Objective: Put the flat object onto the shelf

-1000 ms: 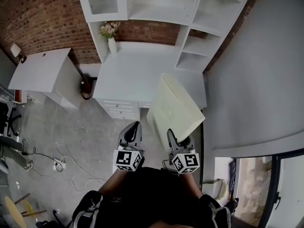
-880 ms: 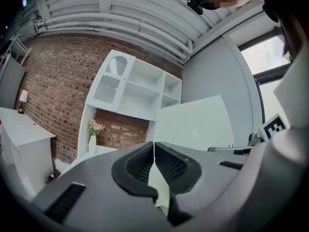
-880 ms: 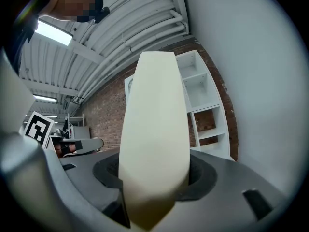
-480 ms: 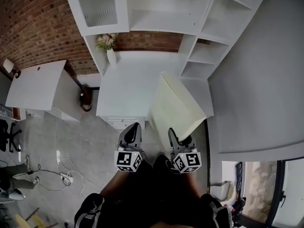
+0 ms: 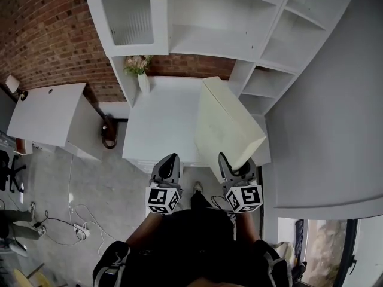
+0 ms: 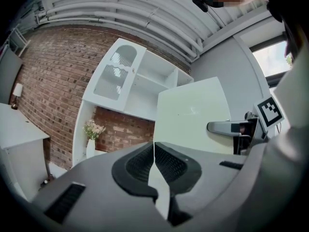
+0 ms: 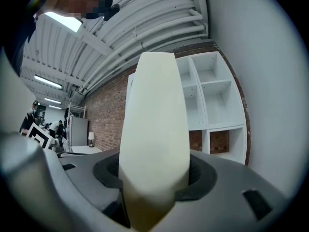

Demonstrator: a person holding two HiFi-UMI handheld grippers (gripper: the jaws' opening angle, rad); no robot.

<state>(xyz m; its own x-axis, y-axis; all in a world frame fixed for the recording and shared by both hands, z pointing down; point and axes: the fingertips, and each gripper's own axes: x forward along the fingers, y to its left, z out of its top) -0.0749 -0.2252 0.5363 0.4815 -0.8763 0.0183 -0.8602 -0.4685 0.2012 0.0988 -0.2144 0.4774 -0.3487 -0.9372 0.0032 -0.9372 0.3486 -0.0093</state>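
The flat object [image 5: 226, 126] is a cream, cushion-like slab. My right gripper [image 5: 234, 165] is shut on its near edge and holds it on edge over the right side of the white desk [image 5: 163, 121]. In the right gripper view the flat object [image 7: 154, 139] fills the gap between the jaws and rises in front of the white shelf unit [image 7: 210, 98]. The shelf unit [image 5: 221, 37] stands behind the desk, its compartments bare. My left gripper [image 5: 169, 162] is shut on nothing, level, left of the slab; its pads [image 6: 169, 163] meet in the left gripper view.
A white vase of flowers [image 5: 141, 72] stands at the desk's back left, under a glass-door cabinet [image 5: 128, 17]. A second white table [image 5: 48, 109] lies left, with cables [image 5: 78, 229] on the floor. A grey wall [image 5: 335, 130] closes the right side.
Both grippers and the view have moved toward the desk and shelves. The slab has risen and now overlaps the desk's right side, closer to the shelf unit.
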